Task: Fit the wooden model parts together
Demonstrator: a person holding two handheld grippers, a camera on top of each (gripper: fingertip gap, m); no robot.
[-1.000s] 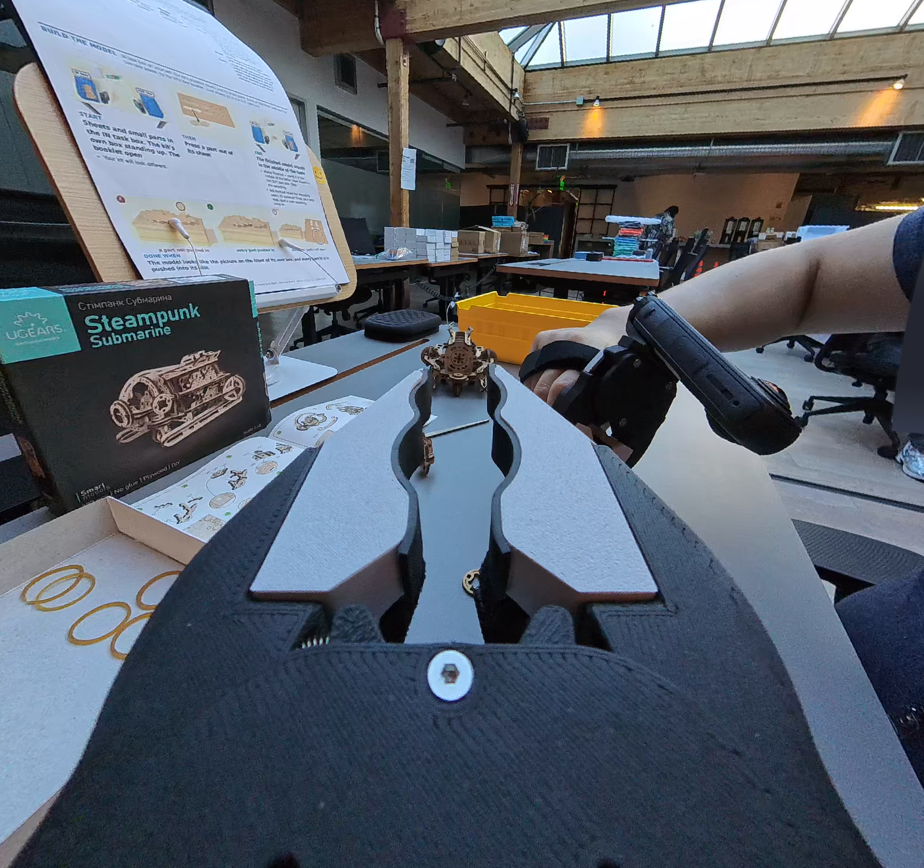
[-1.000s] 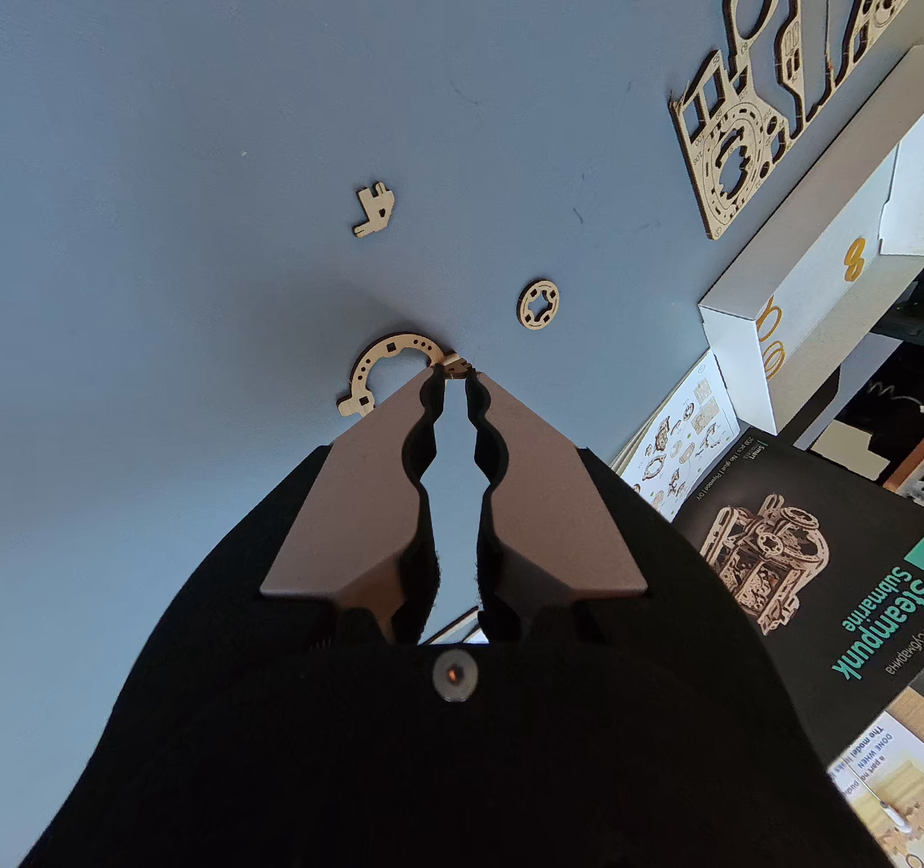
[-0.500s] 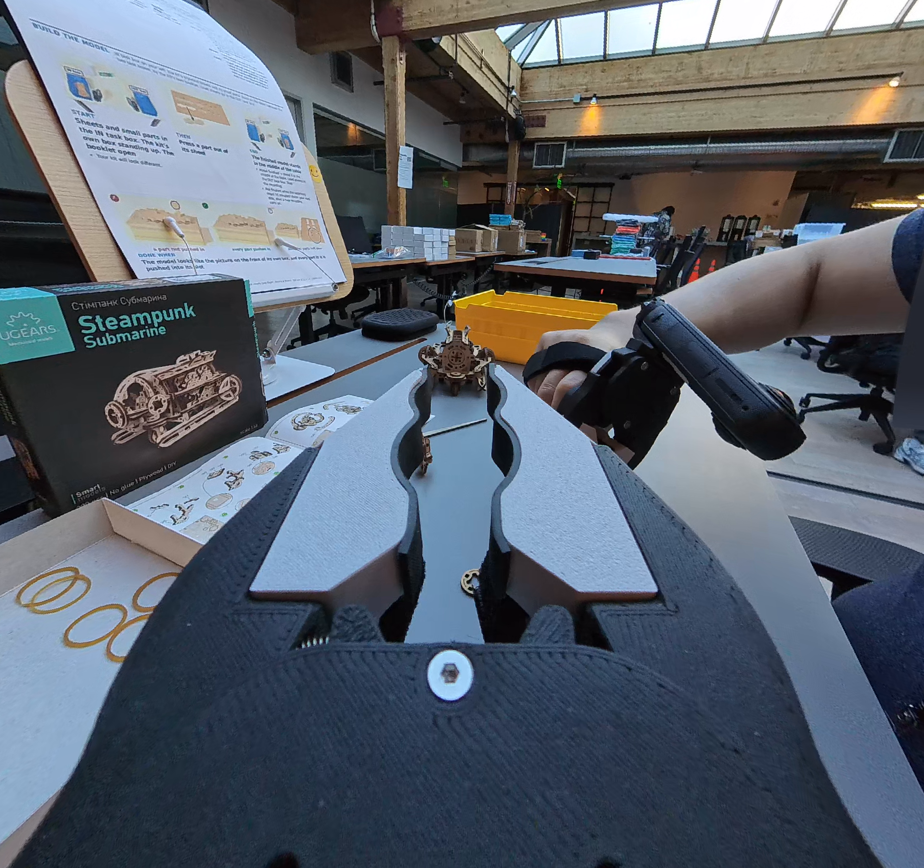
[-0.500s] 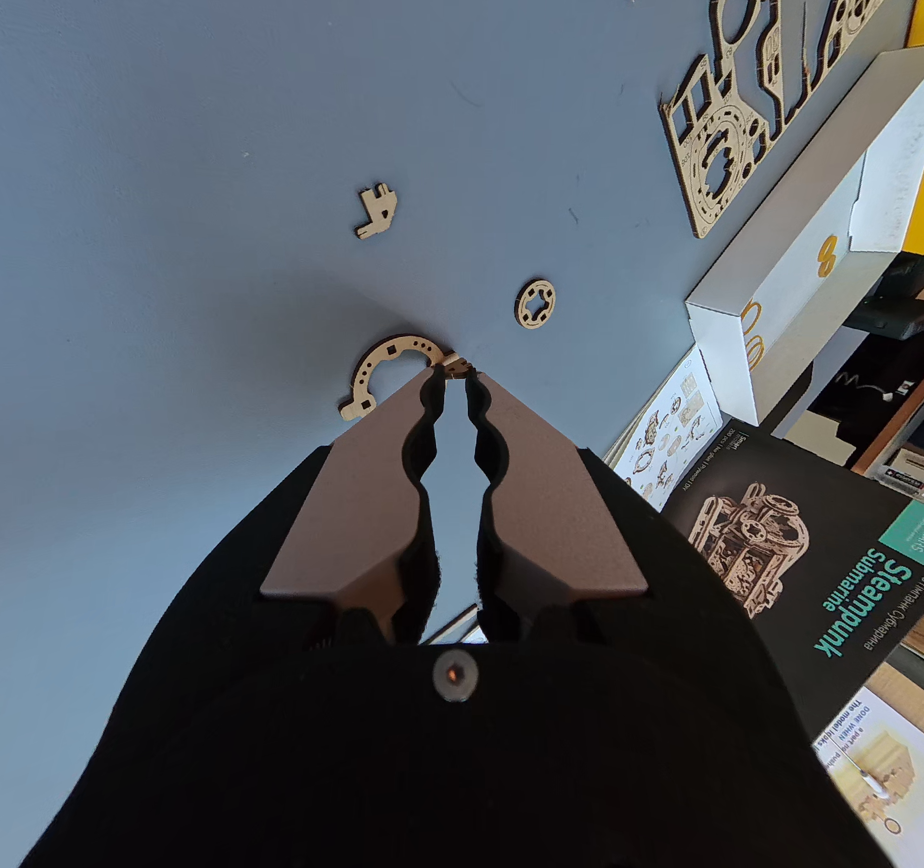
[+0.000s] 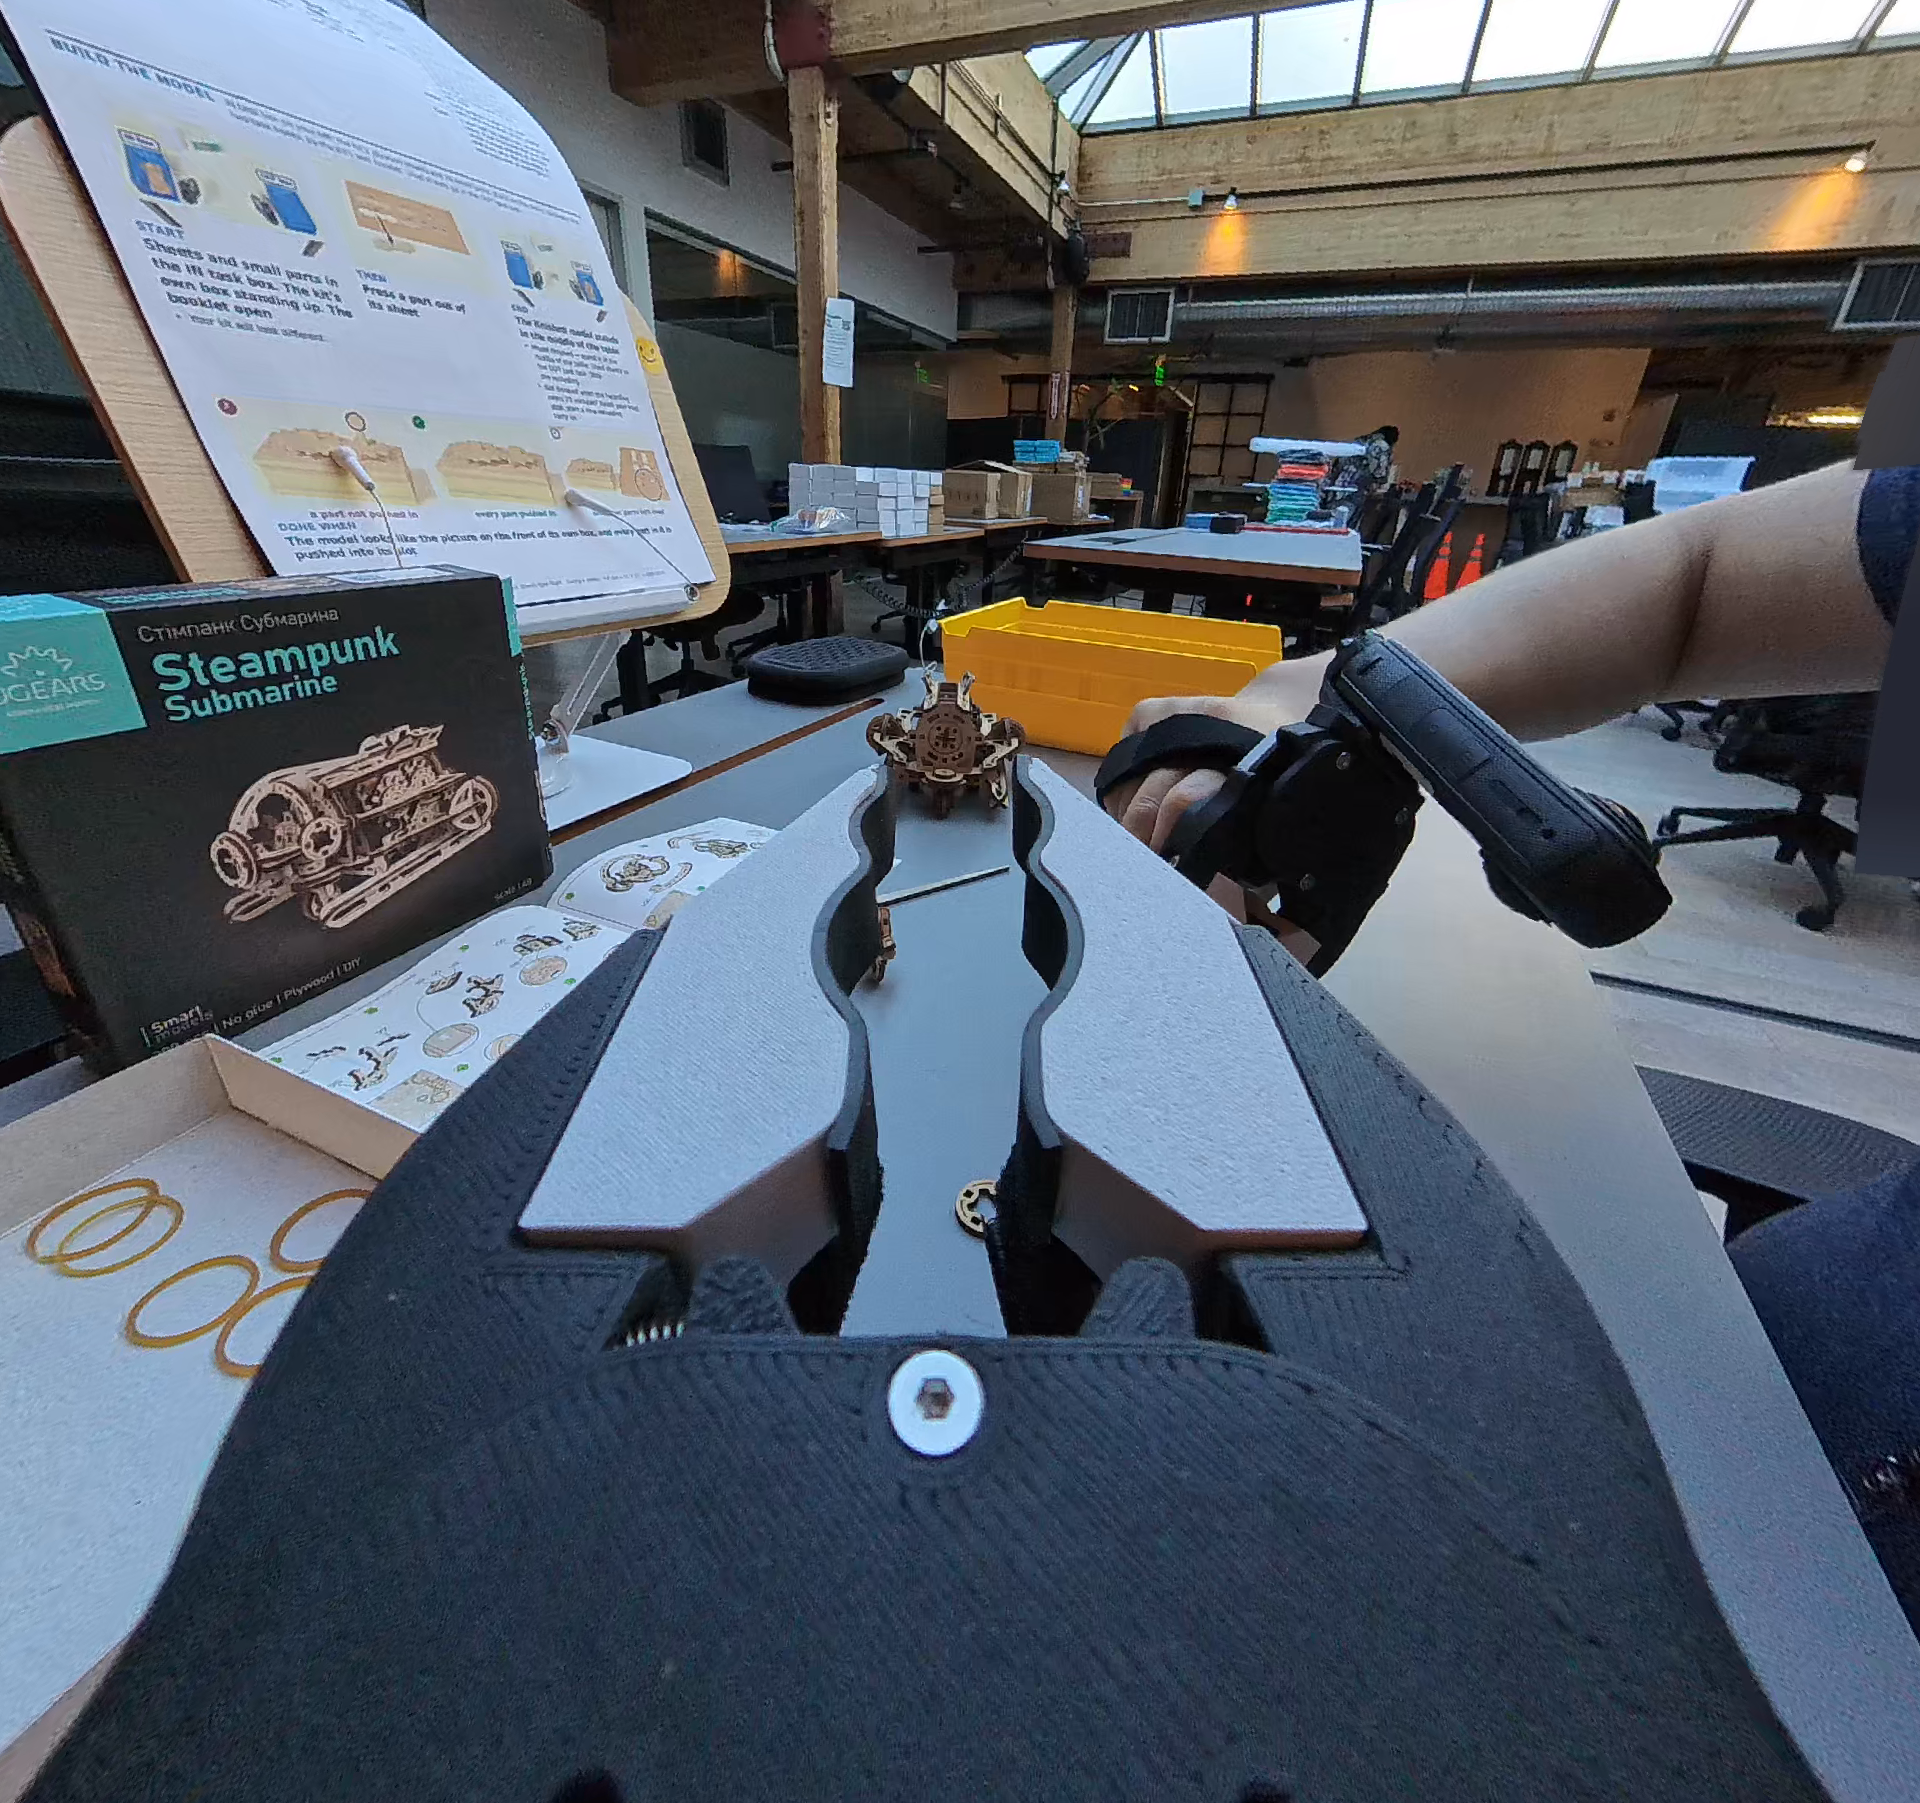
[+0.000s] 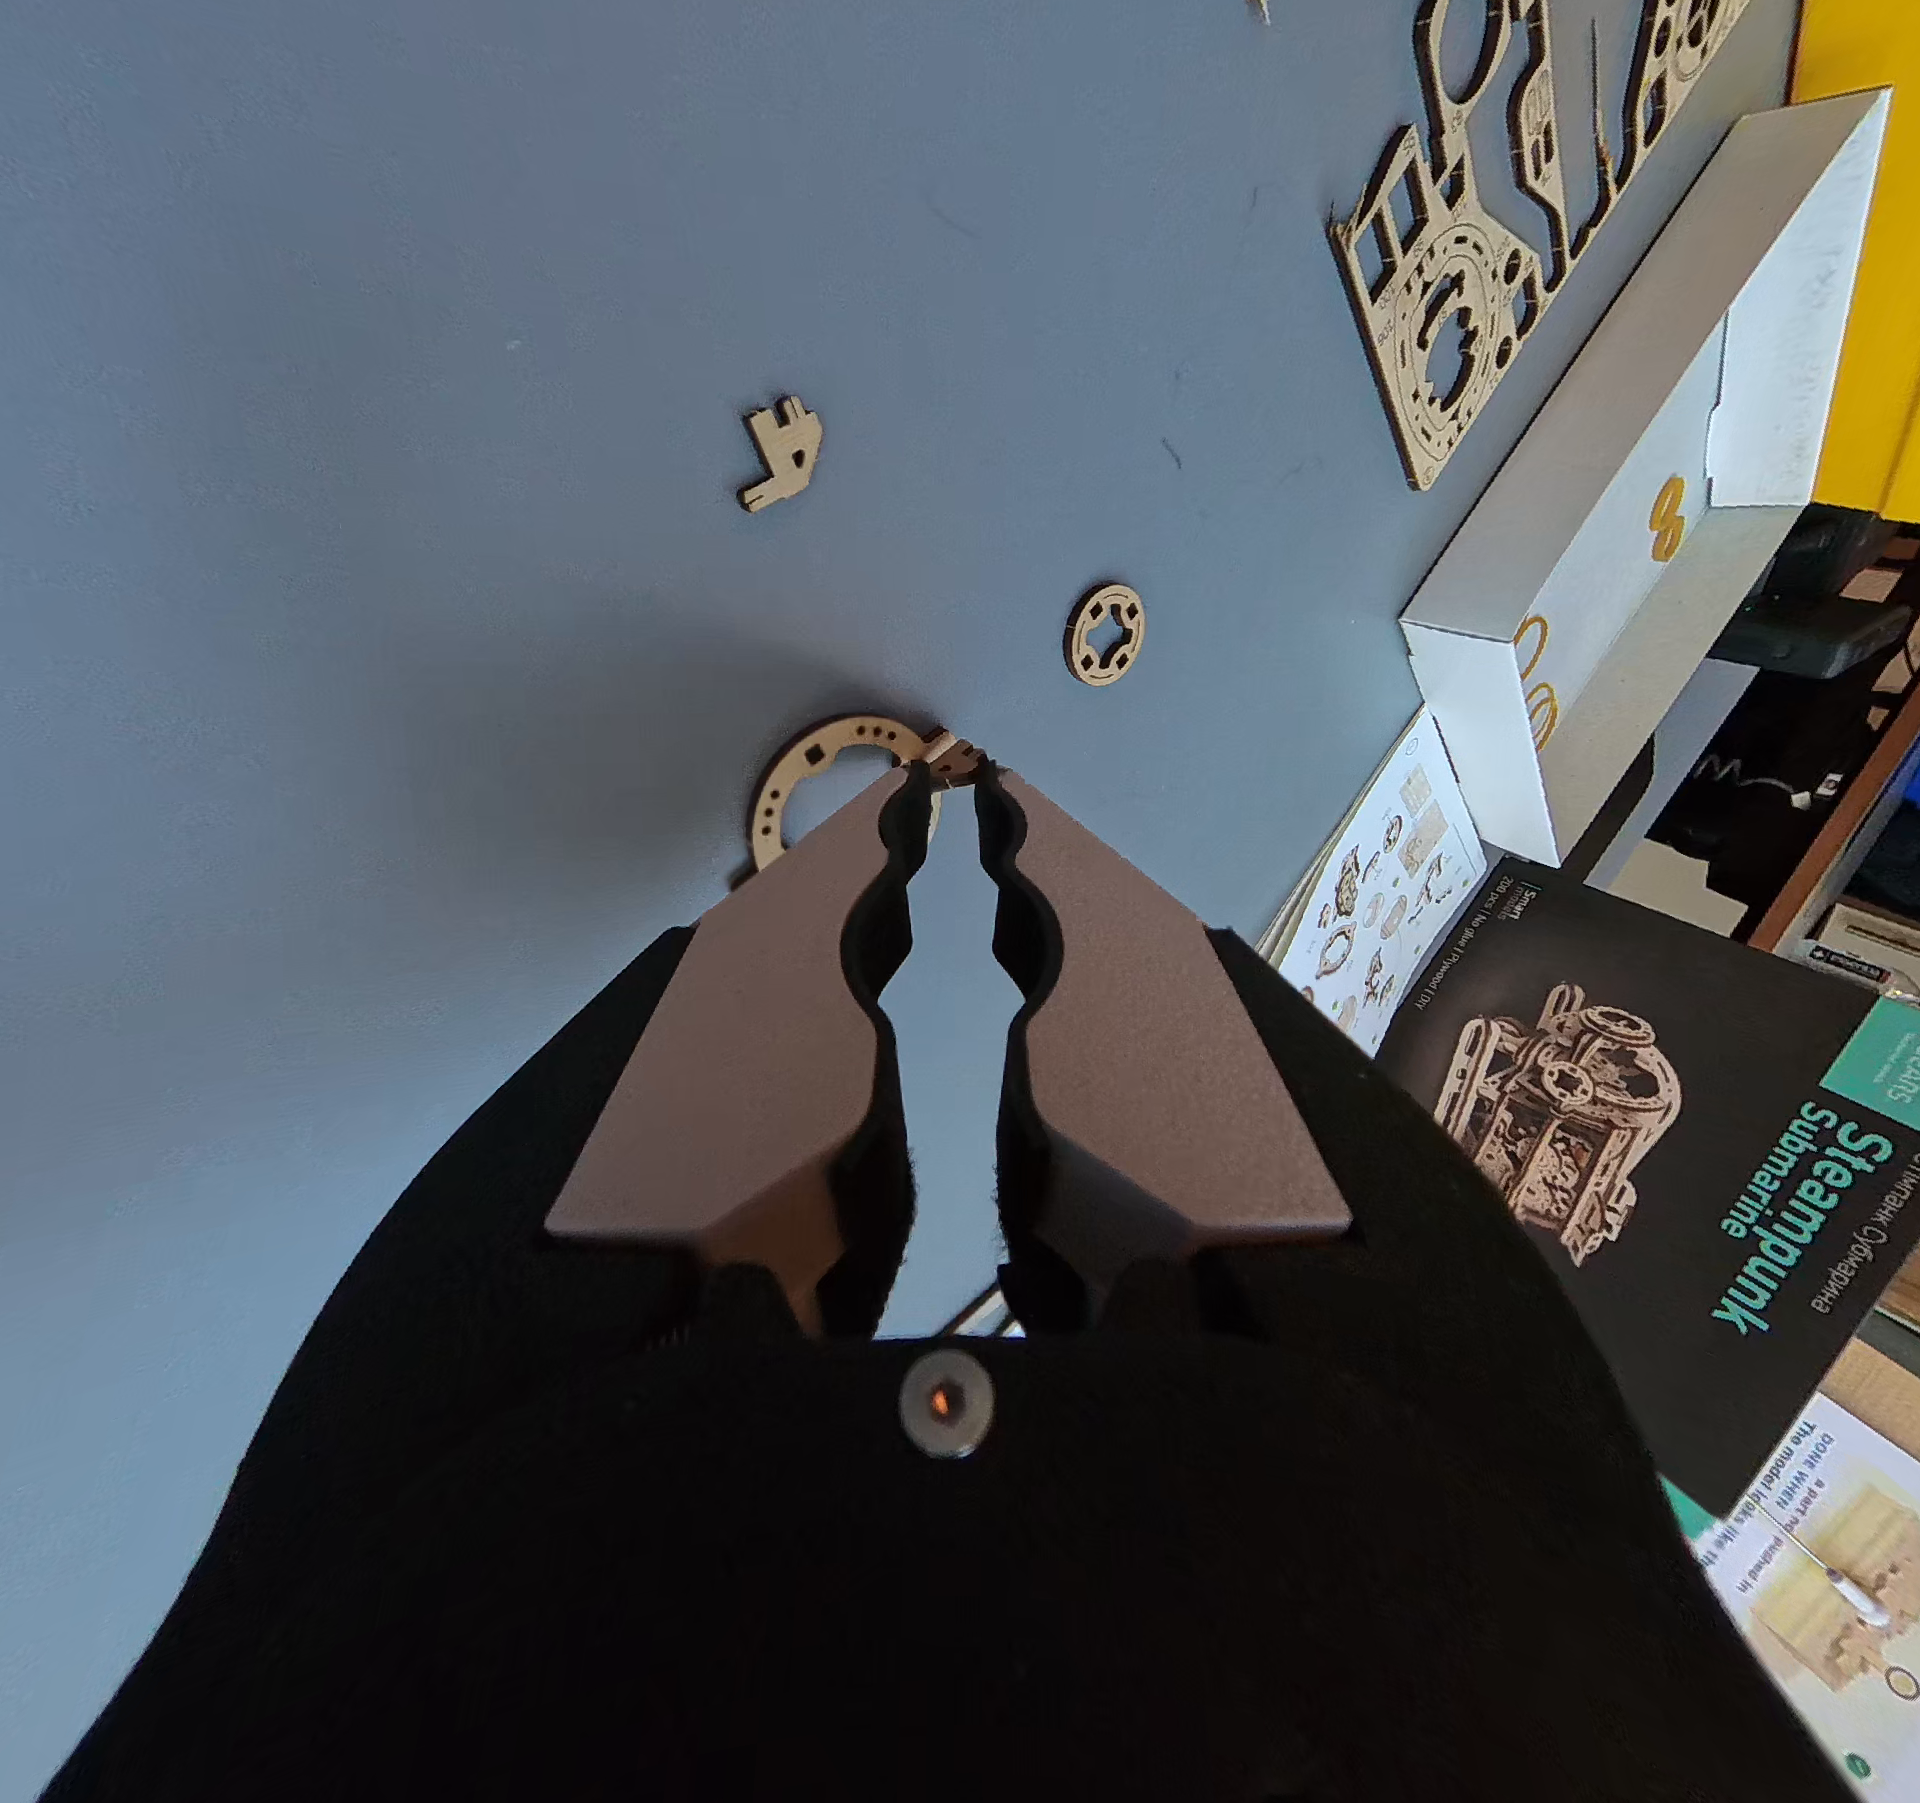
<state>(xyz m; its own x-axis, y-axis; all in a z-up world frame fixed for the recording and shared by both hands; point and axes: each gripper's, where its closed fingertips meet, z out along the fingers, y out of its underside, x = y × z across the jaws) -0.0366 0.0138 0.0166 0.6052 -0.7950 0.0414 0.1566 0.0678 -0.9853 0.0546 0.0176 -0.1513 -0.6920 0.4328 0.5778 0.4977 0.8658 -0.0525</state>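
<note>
My right gripper (image 6: 951, 774) points down at the grey table (image 6: 416, 403), shut on a small wooden piece (image 6: 954, 754) at its tips. The piece sits at the end of a C-shaped wooden ring (image 6: 821, 756) that lies flat and is partly hidden under the left finger. A small bracket part (image 6: 781, 452) and a round gear ring (image 6: 1103, 633) lie loose nearby. My left gripper (image 5: 951, 787) is open and empty, low over the table. Beyond its tips stands the partly built wooden model (image 5: 943, 751). The right gripper (image 5: 1299, 818) also shows there, in a hand.
A punched-out parts sheet (image 6: 1507, 195) lies at the far right. A white box tray (image 5: 104, 1338) holds rubber bands. The dark kit box (image 5: 260, 797), an open booklet (image 5: 468, 1015), an instruction board (image 5: 343, 299) and a yellow bin (image 5: 1112, 662) stand around the table's left and back. Tip to tip, the grippers are about 20 centimeters apart.
The right gripper stays on the small piece at the ring's end and has tilted a little, covering more of the ring. The left gripper has drifted only slightly.
</note>
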